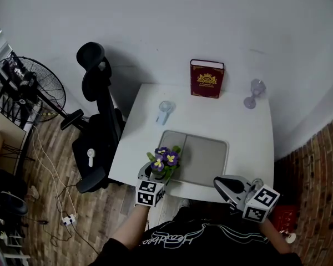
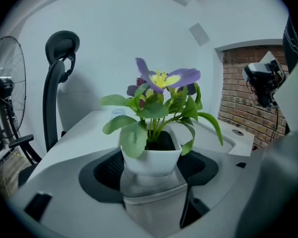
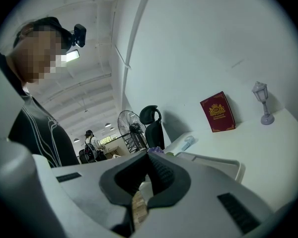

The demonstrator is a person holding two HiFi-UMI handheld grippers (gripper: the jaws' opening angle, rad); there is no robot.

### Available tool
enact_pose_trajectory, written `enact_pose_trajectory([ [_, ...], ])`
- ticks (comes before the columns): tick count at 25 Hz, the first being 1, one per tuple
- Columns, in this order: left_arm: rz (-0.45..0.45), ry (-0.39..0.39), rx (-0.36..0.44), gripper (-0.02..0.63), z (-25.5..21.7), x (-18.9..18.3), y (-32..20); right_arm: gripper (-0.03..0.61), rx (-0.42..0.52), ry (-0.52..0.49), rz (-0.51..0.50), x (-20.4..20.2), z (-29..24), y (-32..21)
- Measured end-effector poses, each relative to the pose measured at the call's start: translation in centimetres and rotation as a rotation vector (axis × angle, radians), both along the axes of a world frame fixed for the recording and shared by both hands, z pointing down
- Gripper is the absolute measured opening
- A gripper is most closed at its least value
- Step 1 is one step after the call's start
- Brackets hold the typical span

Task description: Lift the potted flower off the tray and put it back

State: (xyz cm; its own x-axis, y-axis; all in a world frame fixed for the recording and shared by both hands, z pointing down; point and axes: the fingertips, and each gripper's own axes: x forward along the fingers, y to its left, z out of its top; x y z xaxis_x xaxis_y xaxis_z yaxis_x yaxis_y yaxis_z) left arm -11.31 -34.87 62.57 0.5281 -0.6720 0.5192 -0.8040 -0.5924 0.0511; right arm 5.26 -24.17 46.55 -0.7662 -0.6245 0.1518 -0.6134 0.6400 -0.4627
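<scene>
One step seems to be in hand: taking hold of the potted flower (image 1: 164, 160) before the lift. The left gripper (image 1: 154, 176) has its jaws spread wide around the white pot. In the left gripper view the left gripper (image 2: 151, 170) has a dark pad against each side of the pot, with the potted flower (image 2: 156, 128) upright and centred between them. I read this as a grip, though a light one.

The pot stands at the near left corner of the tray (image 1: 202, 155). No view shows whether its base rests on the tray or is already clear of it.

The right gripper (image 1: 225, 184) is just off the tray's near right corner, apart from the pot. In its own view the right gripper (image 3: 150, 157) has its jaws together and nothing between them.

The next move probably calls for a firm, even squeeze and a straight rise. The pot must stay upright so the stems and soil are not disturbed, and must remain above the tray for setting down again.
</scene>
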Motion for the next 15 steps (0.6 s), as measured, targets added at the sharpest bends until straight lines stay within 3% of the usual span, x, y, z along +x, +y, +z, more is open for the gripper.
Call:
enact_pose_trajectory([
  [9,-0.008,0.0,-0.045,0.347,0.08,-0.13,-0.21,0.003,-0.021,0.002,0.013,-0.17,0.56,0.01],
  [15,-0.032,0.01,-0.023,0.345,-0.33,-0.17,-0.45,0.003,-0.034,0.001,0.017,-0.18,0.99,0.47],
])
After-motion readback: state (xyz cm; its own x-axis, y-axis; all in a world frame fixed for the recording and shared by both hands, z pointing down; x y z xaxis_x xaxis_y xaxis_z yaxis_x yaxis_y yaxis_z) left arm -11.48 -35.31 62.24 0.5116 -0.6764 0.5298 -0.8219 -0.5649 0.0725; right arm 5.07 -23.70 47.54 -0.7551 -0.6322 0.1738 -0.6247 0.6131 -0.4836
